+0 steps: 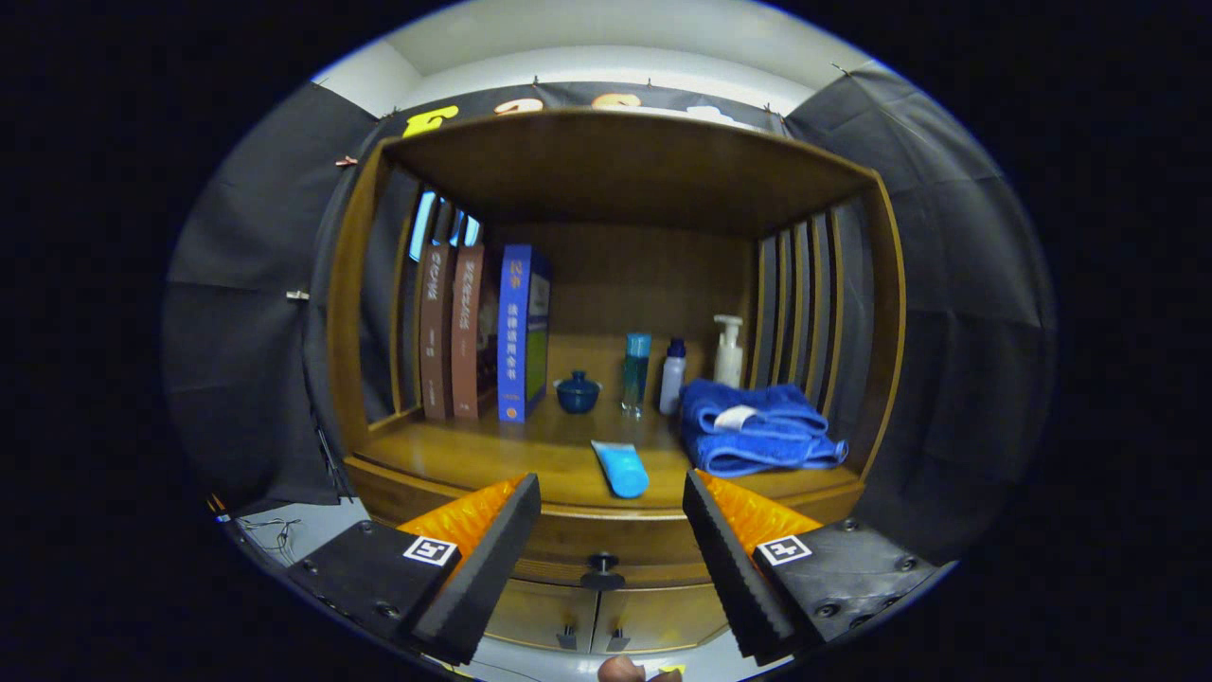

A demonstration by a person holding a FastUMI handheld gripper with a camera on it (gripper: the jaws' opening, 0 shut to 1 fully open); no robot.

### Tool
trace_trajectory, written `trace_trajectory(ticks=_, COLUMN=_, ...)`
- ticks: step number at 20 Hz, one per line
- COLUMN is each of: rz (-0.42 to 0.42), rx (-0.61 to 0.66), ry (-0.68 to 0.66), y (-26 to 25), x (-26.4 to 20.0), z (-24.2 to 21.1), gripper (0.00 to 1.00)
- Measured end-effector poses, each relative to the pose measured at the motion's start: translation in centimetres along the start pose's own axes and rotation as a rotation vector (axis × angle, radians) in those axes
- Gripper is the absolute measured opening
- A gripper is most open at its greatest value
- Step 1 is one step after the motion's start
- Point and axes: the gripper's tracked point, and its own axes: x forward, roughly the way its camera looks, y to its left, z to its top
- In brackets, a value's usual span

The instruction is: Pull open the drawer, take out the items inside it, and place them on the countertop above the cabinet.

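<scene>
We're looking along the claw (611, 530), which is hanging spread wide and gripping nothing, well apart from the cabinet. The drawer (606, 545) is sitting shut just under the desk (473, 459), its dark knob (602, 571) lined up between the fingers. That knob's small, round and probably slippery, so we're guessing it wants a square pinch and a straight pull. A blue tube (621, 468) is already lying on the desk beside the towel (757, 426).
</scene>
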Motion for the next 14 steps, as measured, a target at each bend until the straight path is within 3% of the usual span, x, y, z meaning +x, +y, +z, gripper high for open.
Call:
trace_trajectory(ticks=8, rz=0.084, rx=0.076, ry=-0.136, y=2.8, x=-7.0, z=11.6, gripper=0.99)
trace_trajectory(ticks=14, rz=0.088, rx=0.107, ry=-0.094, y=4.2, x=-9.7, z=13.6, gripper=0.99)
